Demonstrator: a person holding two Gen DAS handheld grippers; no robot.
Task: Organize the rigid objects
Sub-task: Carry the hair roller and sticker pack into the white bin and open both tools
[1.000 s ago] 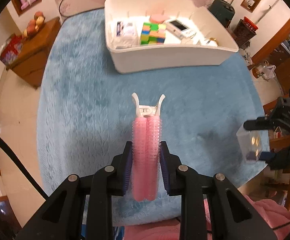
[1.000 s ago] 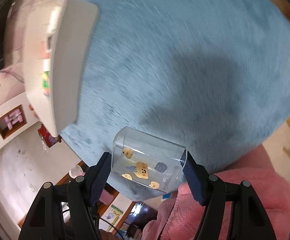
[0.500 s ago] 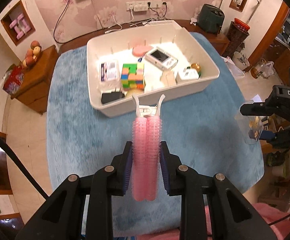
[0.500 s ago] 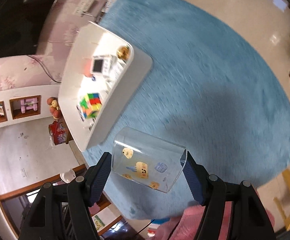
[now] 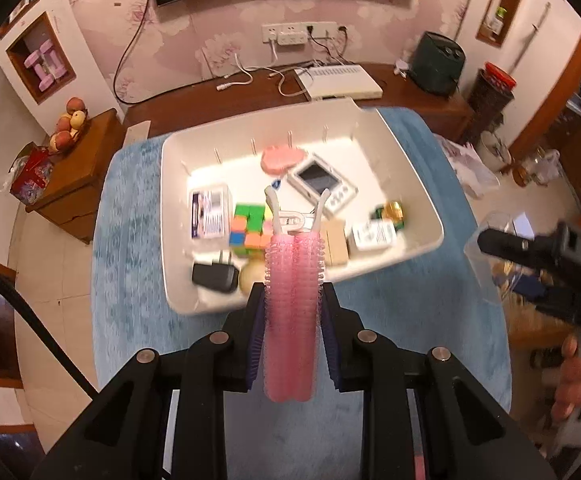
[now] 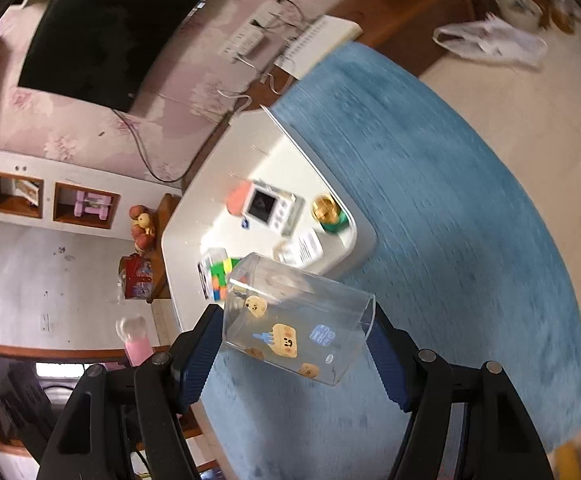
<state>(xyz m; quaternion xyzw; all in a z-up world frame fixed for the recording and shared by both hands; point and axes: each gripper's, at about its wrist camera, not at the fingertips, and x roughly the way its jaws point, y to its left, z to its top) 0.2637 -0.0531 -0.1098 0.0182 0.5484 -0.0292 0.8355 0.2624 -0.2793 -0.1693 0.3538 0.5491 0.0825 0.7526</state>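
Pink hair-roller clip point(image 5: 293, 300) is clamped upright in my left claw point(image 5: 293, 312), its white handles poking out over the near edge of the white bin point(image 5: 418, 184). Right claw point(image 6: 296, 344) is clamped across a clear plastic box point(image 6: 296, 326) with cartoon stickers, off the bin's right side above the blue-covered worktop point(image 6: 450, 220).

Step in hand, as I read it: carry phase, both items airborne, drop-off in the bin pending. Next move needs a free patch. The bin already holds a colour cube point(image 5: 250, 228), charger point(image 5: 215, 276), handheld screen gadget point(image 5: 322, 182) and small cartons, so the far-left floor looks best. Lower before letting go; the clear box is wide and could tip on the rim.

Hard to read: both views are motion-blurred. The roller hides the bin's centre. Can't tell if the clear box is empty.
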